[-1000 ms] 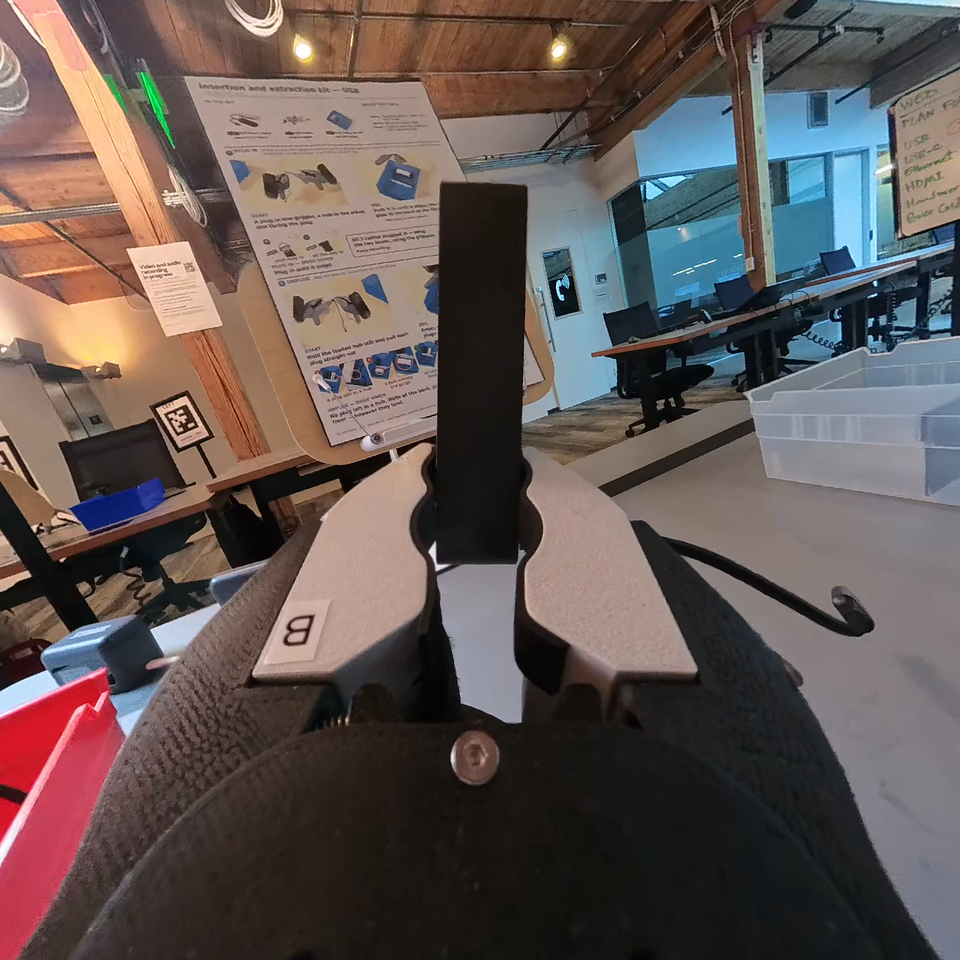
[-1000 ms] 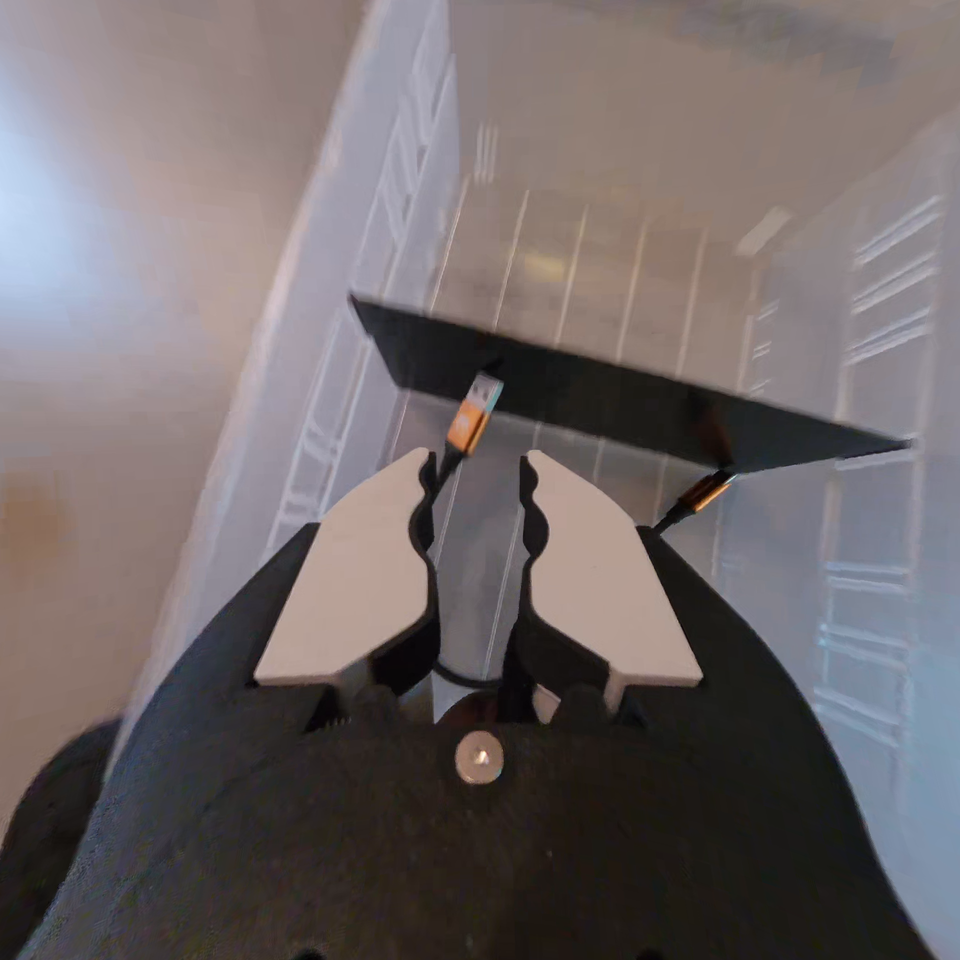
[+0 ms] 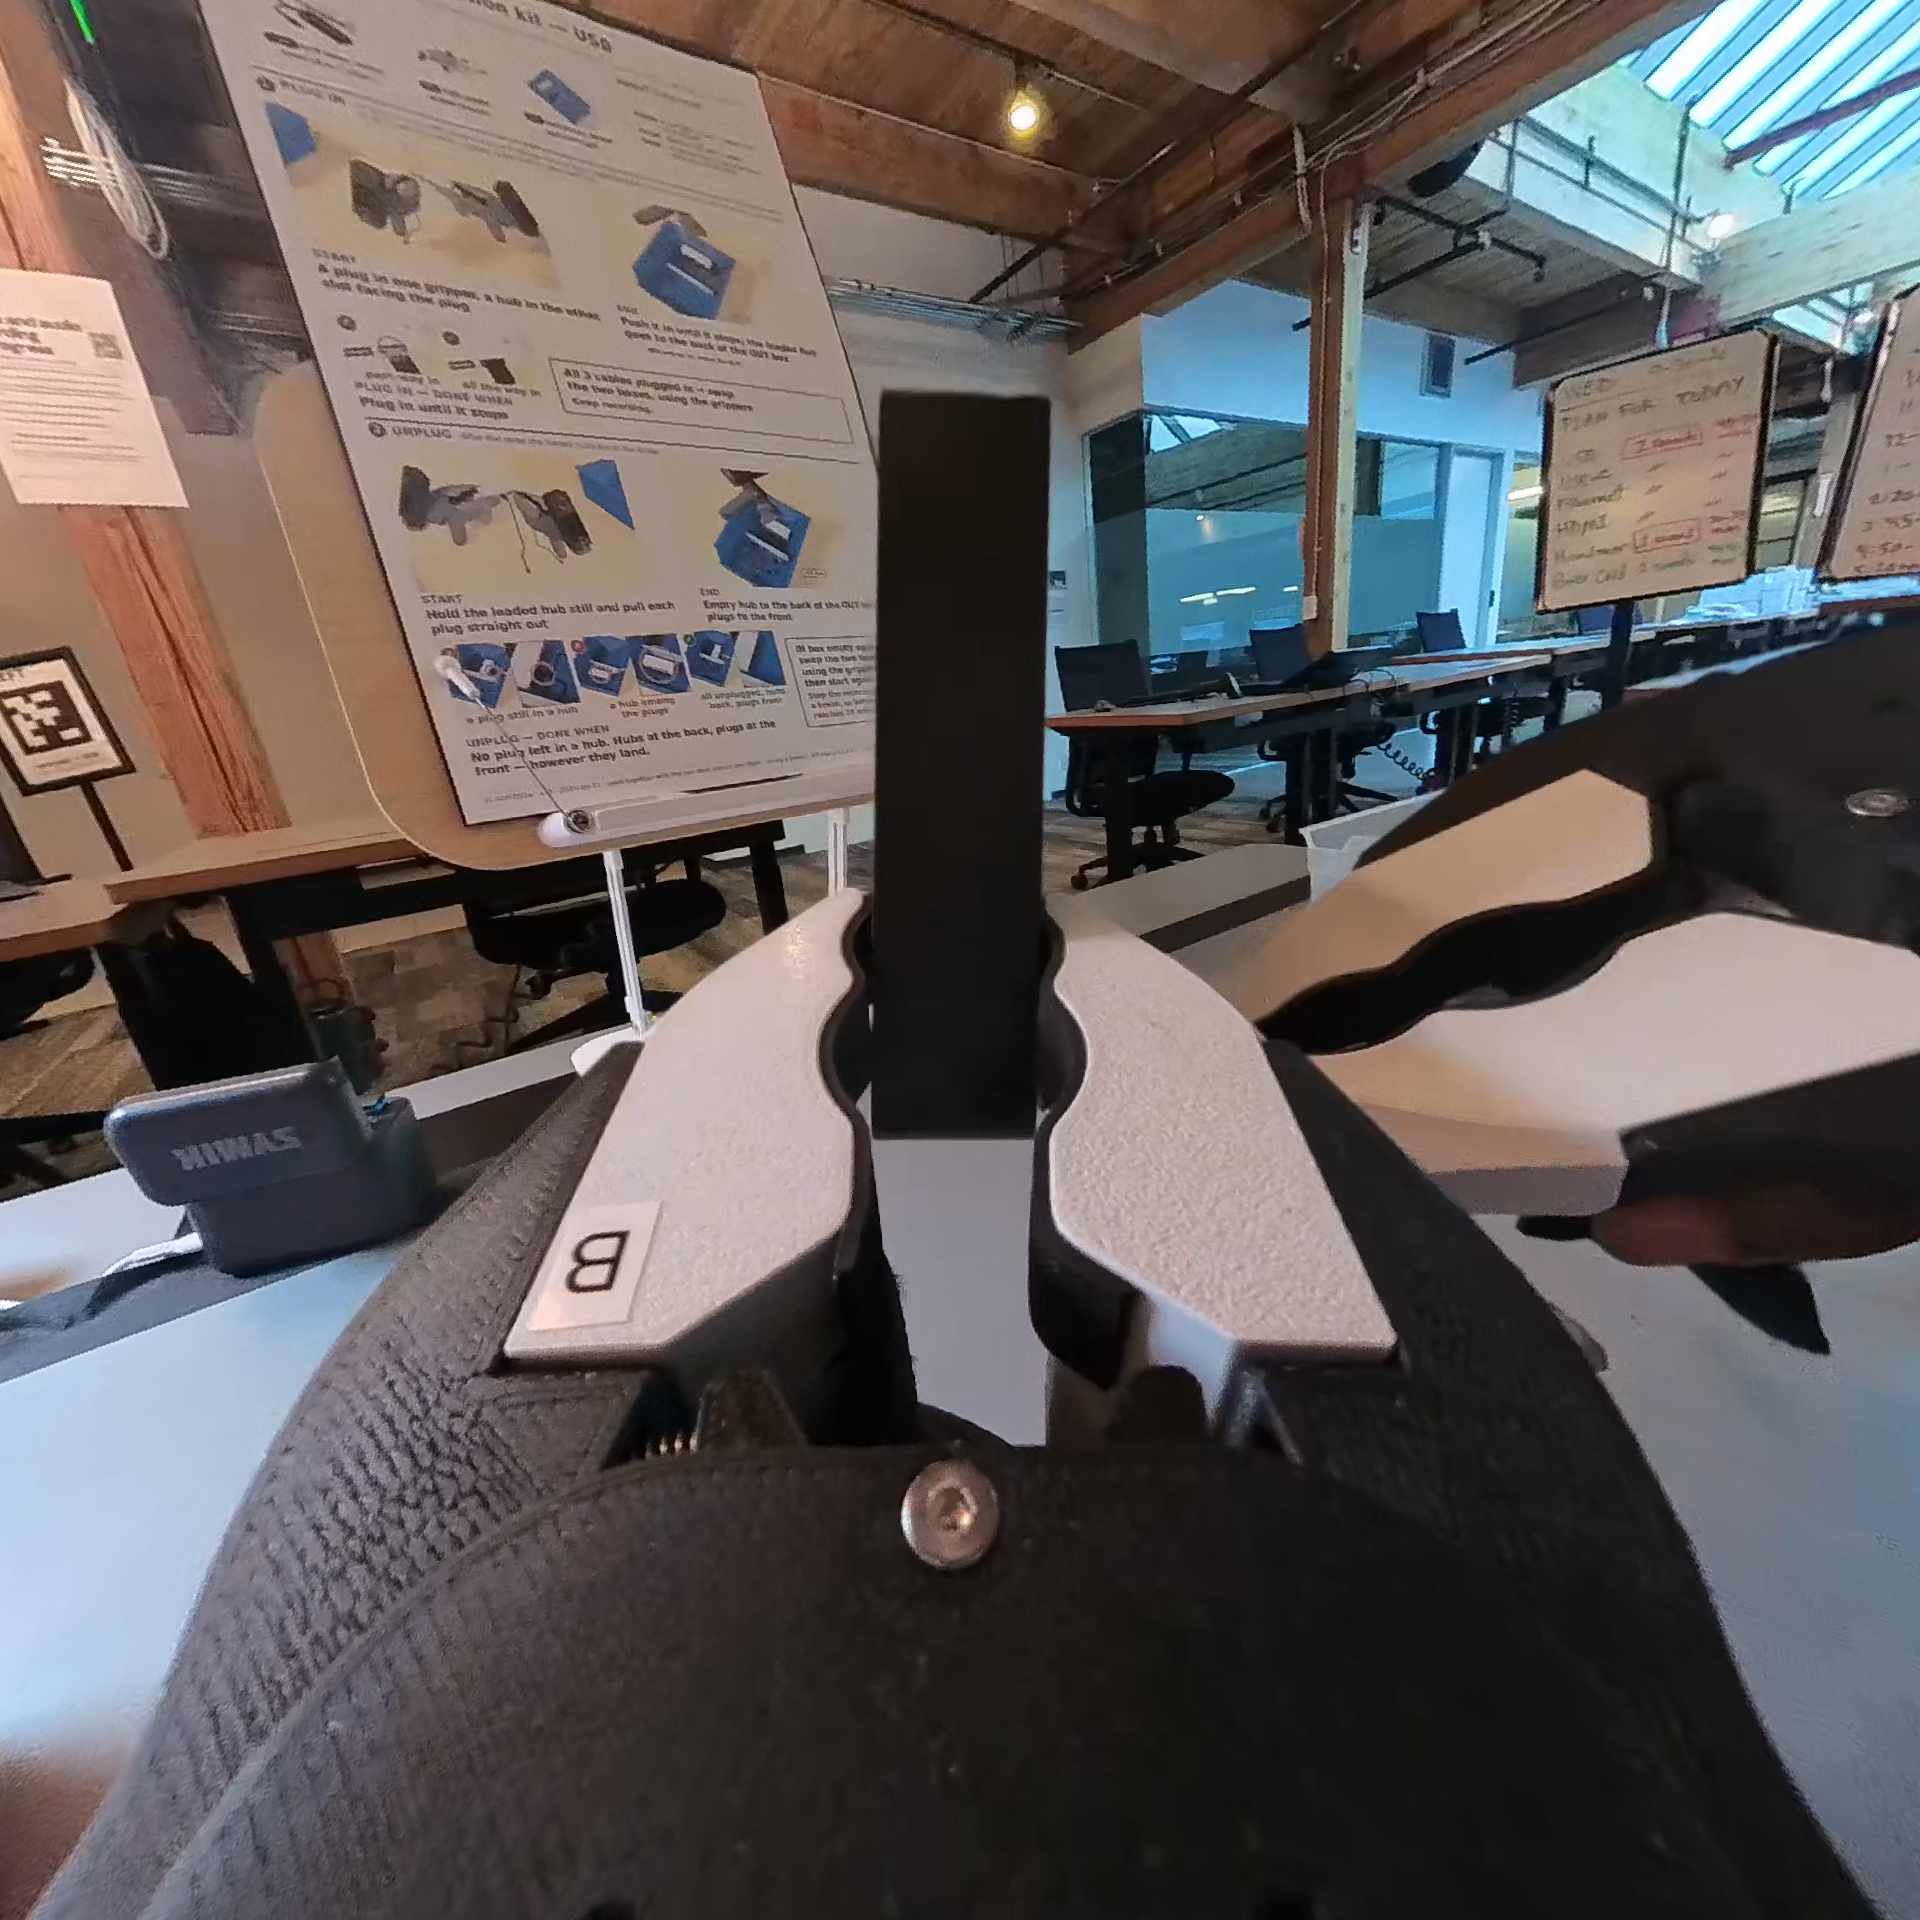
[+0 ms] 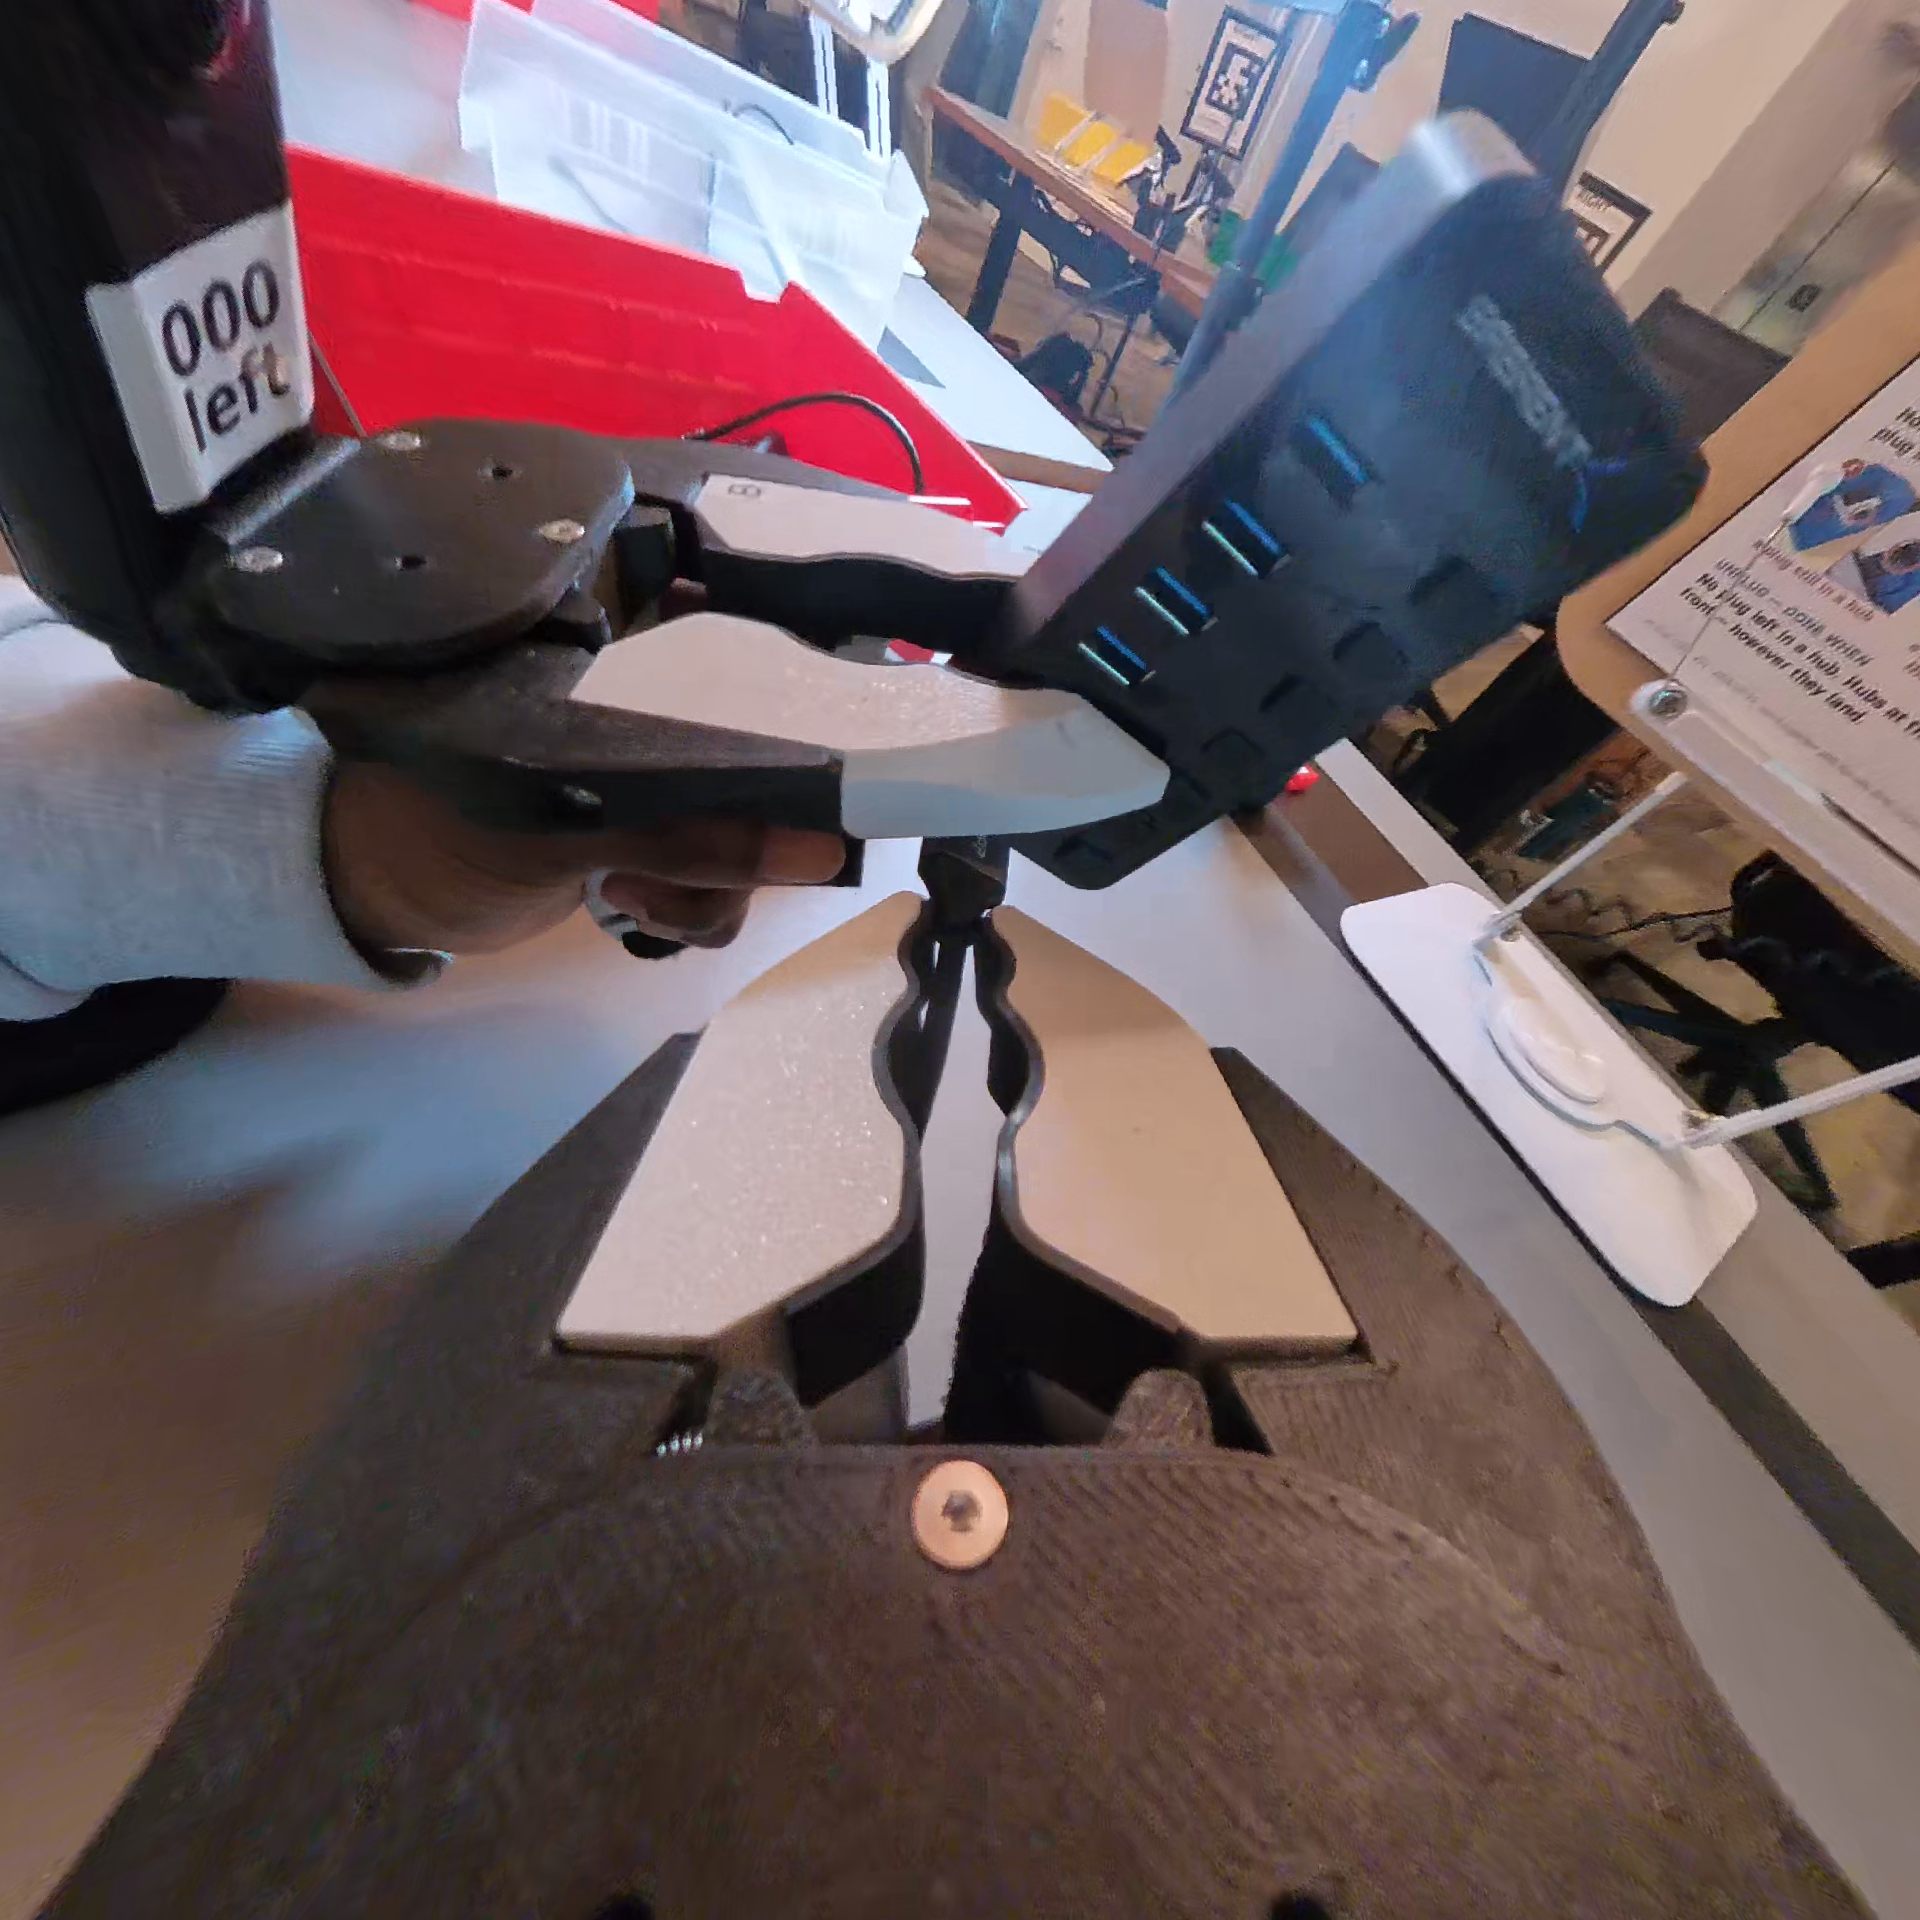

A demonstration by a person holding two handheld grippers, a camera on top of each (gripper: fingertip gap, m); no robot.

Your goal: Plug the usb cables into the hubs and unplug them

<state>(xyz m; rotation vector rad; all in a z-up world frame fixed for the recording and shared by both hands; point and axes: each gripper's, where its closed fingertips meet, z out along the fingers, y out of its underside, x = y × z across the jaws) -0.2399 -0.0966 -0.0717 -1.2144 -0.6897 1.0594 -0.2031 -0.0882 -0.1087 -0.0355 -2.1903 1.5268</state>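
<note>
Black hub [image 3: 958, 748] upright in left tongs [image 3: 954, 1023]; right tongs [image 4: 954, 925] pinch plug [image 4: 961, 868].

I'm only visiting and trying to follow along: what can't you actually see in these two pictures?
- Plug tip, right wrist view: hidden under the left gripper's finger, so whether it has reached the hub is unclear.
- Hub's sockets, left wrist view: only its narrow edge shows.
- Cable's length: hidden behind the right gripper.

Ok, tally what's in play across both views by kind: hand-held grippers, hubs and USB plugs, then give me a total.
Hand-held grippers: 2, left hand-held gripper and right hand-held gripper
Hubs: 2, black hub clamped in the left one, and what looks like a grey hub on the table
USB plugs: 1, USB plug at the right one's tips
Total: 5
</note>
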